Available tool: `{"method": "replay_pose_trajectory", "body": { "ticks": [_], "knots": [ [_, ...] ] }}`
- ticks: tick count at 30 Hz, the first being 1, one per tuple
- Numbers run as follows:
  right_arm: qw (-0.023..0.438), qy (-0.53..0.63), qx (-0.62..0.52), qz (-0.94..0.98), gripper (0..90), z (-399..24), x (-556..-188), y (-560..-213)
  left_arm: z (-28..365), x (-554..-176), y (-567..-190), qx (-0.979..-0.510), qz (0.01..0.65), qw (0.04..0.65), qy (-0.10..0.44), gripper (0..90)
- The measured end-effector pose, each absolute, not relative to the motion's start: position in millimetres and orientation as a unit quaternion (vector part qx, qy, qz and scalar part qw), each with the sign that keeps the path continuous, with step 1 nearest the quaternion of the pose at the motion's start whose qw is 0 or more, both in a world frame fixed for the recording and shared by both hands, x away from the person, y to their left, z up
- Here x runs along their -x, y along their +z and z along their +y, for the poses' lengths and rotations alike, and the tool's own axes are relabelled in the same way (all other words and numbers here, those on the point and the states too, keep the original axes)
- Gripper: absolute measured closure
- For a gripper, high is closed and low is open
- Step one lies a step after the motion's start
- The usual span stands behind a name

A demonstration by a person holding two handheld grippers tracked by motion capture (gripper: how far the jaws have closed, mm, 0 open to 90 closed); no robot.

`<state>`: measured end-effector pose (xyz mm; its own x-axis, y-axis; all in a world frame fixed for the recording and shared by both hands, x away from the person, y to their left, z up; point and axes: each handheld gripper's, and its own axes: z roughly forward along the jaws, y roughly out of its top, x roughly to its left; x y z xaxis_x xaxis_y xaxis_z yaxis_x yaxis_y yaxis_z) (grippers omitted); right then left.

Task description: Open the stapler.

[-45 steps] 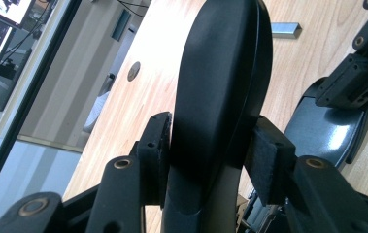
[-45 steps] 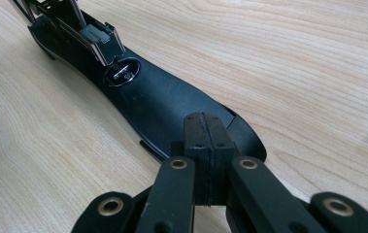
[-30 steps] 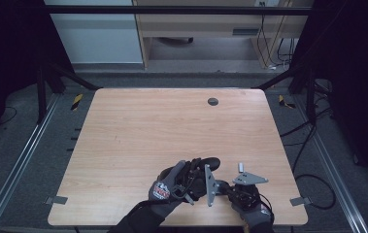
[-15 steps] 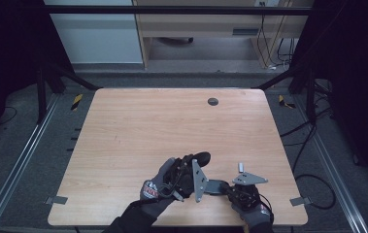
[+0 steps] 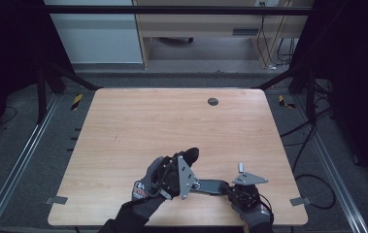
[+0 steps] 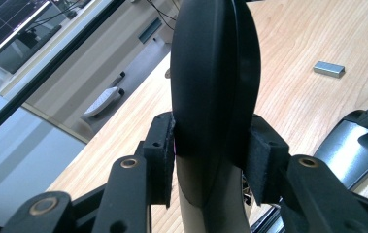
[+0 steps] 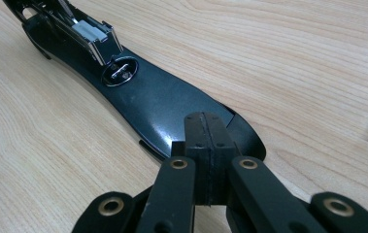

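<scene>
The left gripper's [image 6: 215, 160] fingers [image 6: 164, 160] clamp the black upper arm [image 6: 213, 73] of an opened stapler from both sides, pads pressed against it; they have just been closing the last bit onto it. In the high view that arm [image 5: 190, 156] stands lifted in the left gripper [image 5: 179, 172], tilted up and away from the person. The right gripper's [image 7: 205, 145] fingers are clenched tight together, their tips pressing down on the rounded end of the stapler's base [image 7: 157, 104], which lies flat on the table [image 7: 293, 63].

The table [image 5: 162, 116] is light wood grain, with a small dark round fitting [image 5: 212, 101] near its far edge and a small grey metal block [image 6: 329, 69] lying beside the stapler. Around it are grey floor, black frame posts and a pale desk behind.

The base [image 5: 210, 186] lies near the table's front edge between the two grippers, its long axis running left to right, the hinge end toward the left gripper, with the metal staple channel [image 7: 92, 34] exposed there.
</scene>
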<state>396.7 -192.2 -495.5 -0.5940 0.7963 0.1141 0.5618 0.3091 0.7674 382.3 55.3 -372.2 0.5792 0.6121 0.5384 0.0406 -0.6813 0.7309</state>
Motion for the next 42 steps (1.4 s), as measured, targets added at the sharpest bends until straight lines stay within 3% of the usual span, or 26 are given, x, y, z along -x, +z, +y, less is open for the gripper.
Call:
{"method": "replay_pose_trajectory", "body": {
  "ticks": [42],
  "knots": [
    [0.146,0.405,-0.425,0.796,90.0,-192,-396,-496,105,-383,-364,-0.780,0.270,0.393,0.405,57.9]
  ]
}}
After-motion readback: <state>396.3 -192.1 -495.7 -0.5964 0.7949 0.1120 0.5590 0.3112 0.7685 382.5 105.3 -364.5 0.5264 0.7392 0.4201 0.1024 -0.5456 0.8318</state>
